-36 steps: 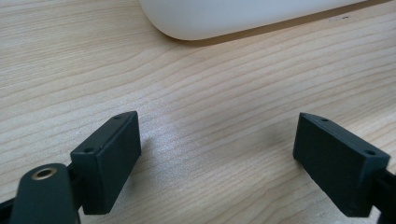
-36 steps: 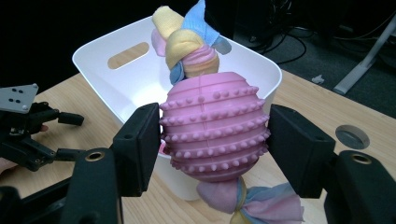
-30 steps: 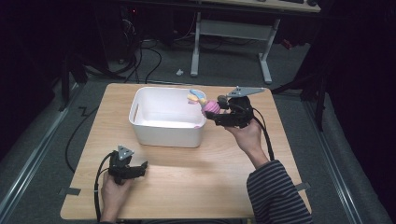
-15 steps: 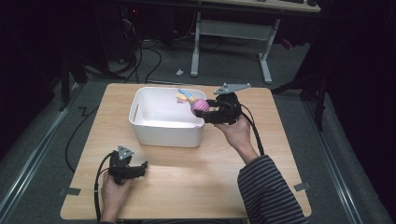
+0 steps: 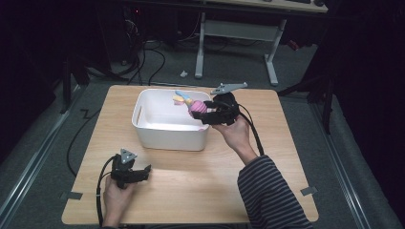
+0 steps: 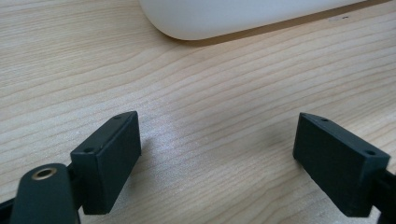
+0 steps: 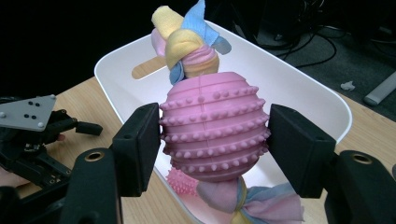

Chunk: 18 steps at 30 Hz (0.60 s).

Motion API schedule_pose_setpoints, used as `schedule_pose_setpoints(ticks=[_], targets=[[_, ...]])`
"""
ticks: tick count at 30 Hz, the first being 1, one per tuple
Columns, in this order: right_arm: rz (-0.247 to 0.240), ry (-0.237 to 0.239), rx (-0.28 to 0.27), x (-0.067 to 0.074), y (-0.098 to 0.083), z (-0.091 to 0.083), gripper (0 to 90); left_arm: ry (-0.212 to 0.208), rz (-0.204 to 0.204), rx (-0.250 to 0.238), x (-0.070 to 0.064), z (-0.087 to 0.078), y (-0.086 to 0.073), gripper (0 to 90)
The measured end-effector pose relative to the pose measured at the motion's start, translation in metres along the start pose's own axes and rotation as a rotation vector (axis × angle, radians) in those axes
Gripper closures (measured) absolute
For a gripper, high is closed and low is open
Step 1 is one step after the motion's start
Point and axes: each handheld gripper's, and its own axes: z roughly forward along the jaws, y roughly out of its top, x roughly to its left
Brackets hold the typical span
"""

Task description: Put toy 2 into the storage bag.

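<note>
A pink studded ball (image 7: 214,130) with knotted pastel cloth (image 7: 187,44) at both ends hangs between the jaws of my right gripper (image 7: 215,142), which is shut on it. In the high view this toy (image 5: 196,108) and the right gripper (image 5: 204,114) hover over the right end of the white bin (image 5: 165,131). Inside the bin under the toy lies a small pink spiky ball (image 7: 181,182). My left gripper (image 5: 144,171) rests near the table's front left, held by a hand. Its jaws (image 6: 215,154) stand wide open over bare wood, with nothing between them.
The bin's rounded corner (image 6: 224,18) lies just ahead of the left gripper. The wooden table (image 5: 286,157) has bare room to the right and front of the bin. Behind the table, a desk frame (image 5: 272,62) and cables stand on the floor.
My right gripper has carried the pink toy leftward, from beside the bin's right rim to over its right end. The left gripper has stayed put.
</note>
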Motion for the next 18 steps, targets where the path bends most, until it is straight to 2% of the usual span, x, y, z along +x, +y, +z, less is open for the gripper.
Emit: schedule_pose_setpoints(ticks=[18], targets=[[0.011,0.045,0.038,0.004,-0.001,0.028,36.2,0.0,0.0,0.0,0.0,0.0,0.0,15.5]])
